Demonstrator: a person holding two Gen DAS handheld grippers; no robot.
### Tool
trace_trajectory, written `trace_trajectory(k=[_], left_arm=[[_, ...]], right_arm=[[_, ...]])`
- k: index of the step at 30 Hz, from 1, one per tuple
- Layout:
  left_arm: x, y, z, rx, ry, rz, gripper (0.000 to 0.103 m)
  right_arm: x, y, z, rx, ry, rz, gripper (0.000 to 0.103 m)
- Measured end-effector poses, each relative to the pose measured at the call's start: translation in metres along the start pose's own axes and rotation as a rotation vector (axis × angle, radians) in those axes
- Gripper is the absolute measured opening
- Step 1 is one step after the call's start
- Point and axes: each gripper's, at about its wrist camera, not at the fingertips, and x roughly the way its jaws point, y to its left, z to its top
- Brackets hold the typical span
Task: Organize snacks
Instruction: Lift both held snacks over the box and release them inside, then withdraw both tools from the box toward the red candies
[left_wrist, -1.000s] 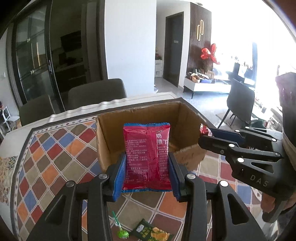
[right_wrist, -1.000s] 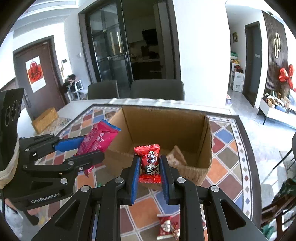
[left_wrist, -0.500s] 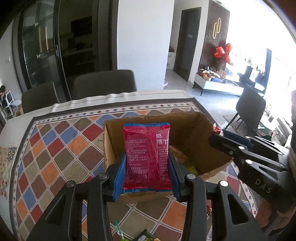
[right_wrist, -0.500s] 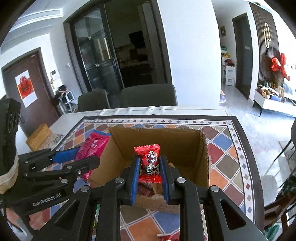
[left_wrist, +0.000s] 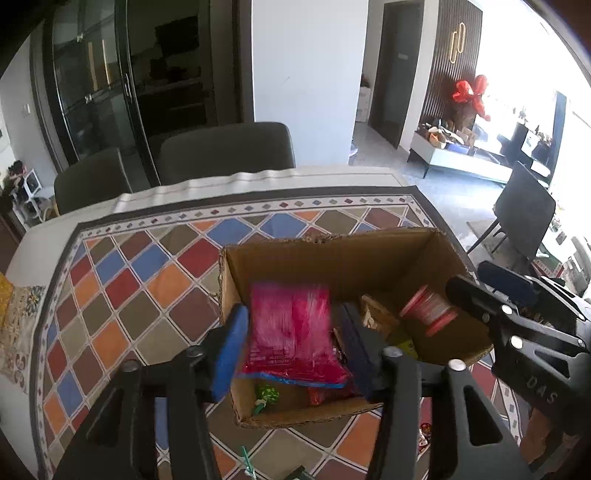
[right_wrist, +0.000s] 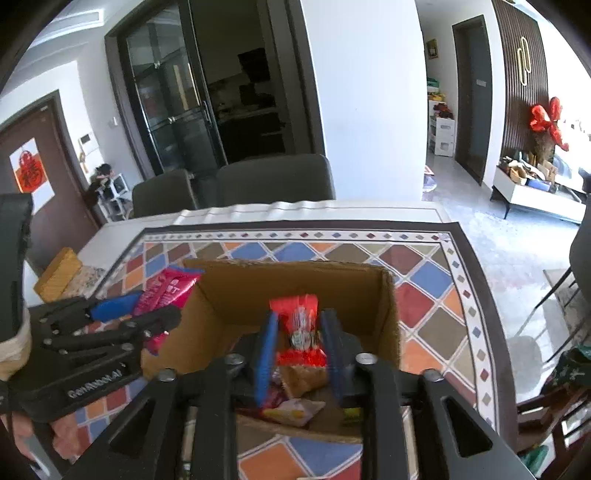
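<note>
Your table (left_wrist: 155, 206) carries a cloth of coloured diamonds (right_wrist: 436, 299) that reaches nearly to its edges, with bare cloth open to the left and right of the cardboard box (left_wrist: 332, 258). Two dark chairs (right_wrist: 273, 181) stand against the far edge. The box sits open-topped in the middle, its four walls upright, and both your tools hang over its mouth.

Your left gripper (left_wrist: 295, 350) has its blue pads spread wider than the pink snack packet (left_wrist: 291, 332) between them; the packet is blurred, so whether a pad touches it is hard to say. Your right gripper (right_wrist: 298, 350) is likewise parted, gaps showing either side of the small red snack packet (right_wrist: 297, 325), which is also smeared.

Inside the box lie a brown packet (right_wrist: 304, 374), a pale wrapper (right_wrist: 295, 408) and a green sweet (left_wrist: 266, 394). Outside the near wall a green stick (left_wrist: 246, 458) lies on the cloth.
</note>
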Motion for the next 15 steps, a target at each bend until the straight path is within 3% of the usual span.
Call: trace_trajectory(k=[9, 15], left_arm=[[-0.038, -0.018, -0.017, 0.063, -0.081, 0.049, 0.064], [-0.062, -0.027, -0.035, 0.071, -0.113, 0.027, 0.065]], right_arm=[[-0.031, -0.009, -0.006, -0.01, -0.053, -0.022, 0.052], [-0.059, -0.005, -0.017, -0.046, -0.096, -0.025, 0.054]])
